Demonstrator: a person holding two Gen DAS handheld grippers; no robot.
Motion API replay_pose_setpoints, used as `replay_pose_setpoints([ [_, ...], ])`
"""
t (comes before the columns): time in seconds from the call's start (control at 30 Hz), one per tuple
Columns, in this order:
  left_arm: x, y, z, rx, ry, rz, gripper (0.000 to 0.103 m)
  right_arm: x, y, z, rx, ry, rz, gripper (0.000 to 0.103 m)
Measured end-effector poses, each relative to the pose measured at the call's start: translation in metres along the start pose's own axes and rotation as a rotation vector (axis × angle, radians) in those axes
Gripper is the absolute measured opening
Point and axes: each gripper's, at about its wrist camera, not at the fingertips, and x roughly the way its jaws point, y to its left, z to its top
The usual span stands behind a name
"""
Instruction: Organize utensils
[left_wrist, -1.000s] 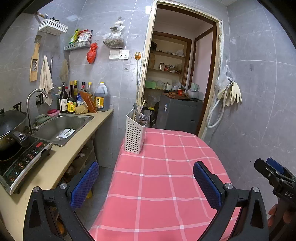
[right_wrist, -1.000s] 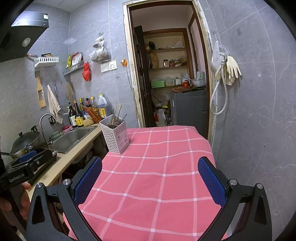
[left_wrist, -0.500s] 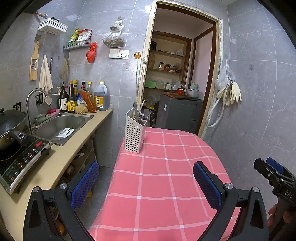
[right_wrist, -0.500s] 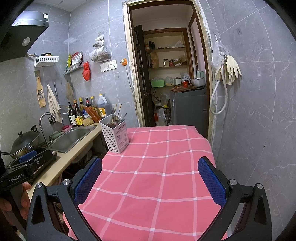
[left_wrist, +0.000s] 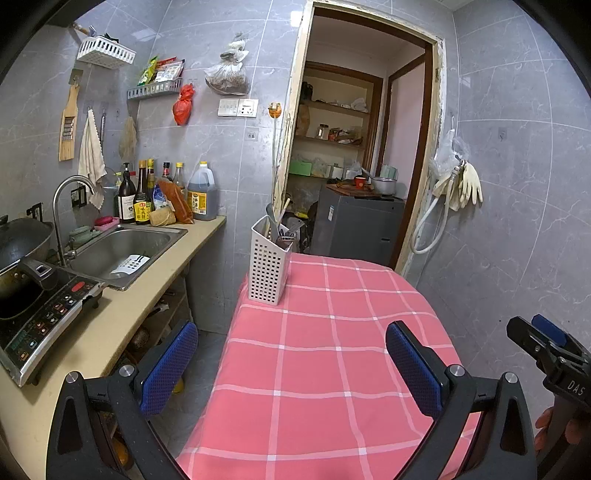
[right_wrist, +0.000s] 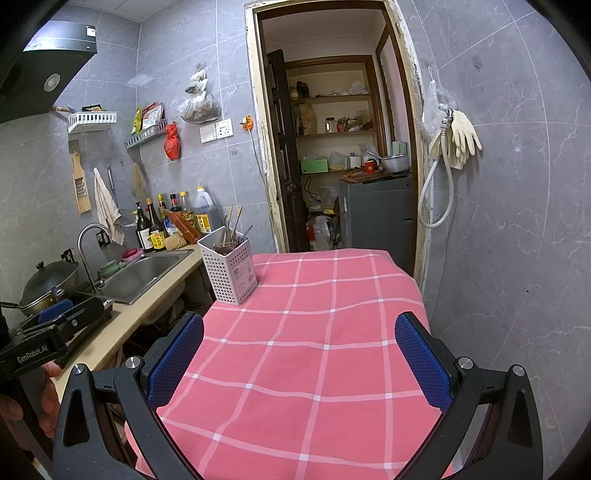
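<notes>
The table (left_wrist: 332, 369), under a pink checked cloth, fills the centre of both wrist views; no loose utensil shows anywhere on the cloth. The holder (left_wrist: 269, 264), a white perforated box, stands upright at the table's far left corner, just beside the counter (left_wrist: 122, 317) that carries the sink (left_wrist: 122, 247). The utensils (left_wrist: 282, 225) stand inside the holder, handles or heads projecting above its rim; they look like chopsticks and a spoon, but individual pieces are too small to identify. Their long axes run near vertical, leaning slightly, with the upper ends pointing up and away from the cameras. From the left gripper (left_wrist: 291, 369) the holder lies ahead and a little to the left of the centre line; from the right gripper (right_wrist: 299, 363) it lies ahead and further left (right_wrist: 229, 271). The left gripper is therefore judged the nearer and better aligned. Both grippers hover over the near end of the table with jaws spread wide and nothing between the blue pads (left_wrist: 168, 369). Each is held in a hand (right_wrist: 26, 402) at the frame edge. This layout fits two stages: utensils already gathered into the holder, or utensils waiting to be taken out and sorted. Either way, any reach to them runs forward and leftward across the cloth, and a grasp would have to close across a near-vertical shaft from above the rim.
</notes>
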Motion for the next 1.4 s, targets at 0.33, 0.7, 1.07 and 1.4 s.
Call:
replay_pose_setpoints([
  [0.33, 0.000, 0.000, 0.001, 0.000, 0.000, 0.000, 0.103, -0.001, 0.001, 0.000, 0.001, 0.001, -0.001, 0.102],
  [0.7, 0.001, 0.001, -0.001, -0.003, -0.005, 0.016, 0.103, 0.000, 0.000, 0.001, 0.000, 0.001, -0.001, 0.102],
  [1.07, -0.001, -0.008, -0.002, 0.027, -0.004, 0.025, 0.103, -0.002, 0.004, -0.006, -0.001, 0.011, 0.008, 0.102],
  [1.4, -0.001, -0.011, -0.003, 0.036, 0.002, 0.026, 0.103, -0.002, 0.003, -0.009, 0.002, 0.015, 0.010, 0.102],
])
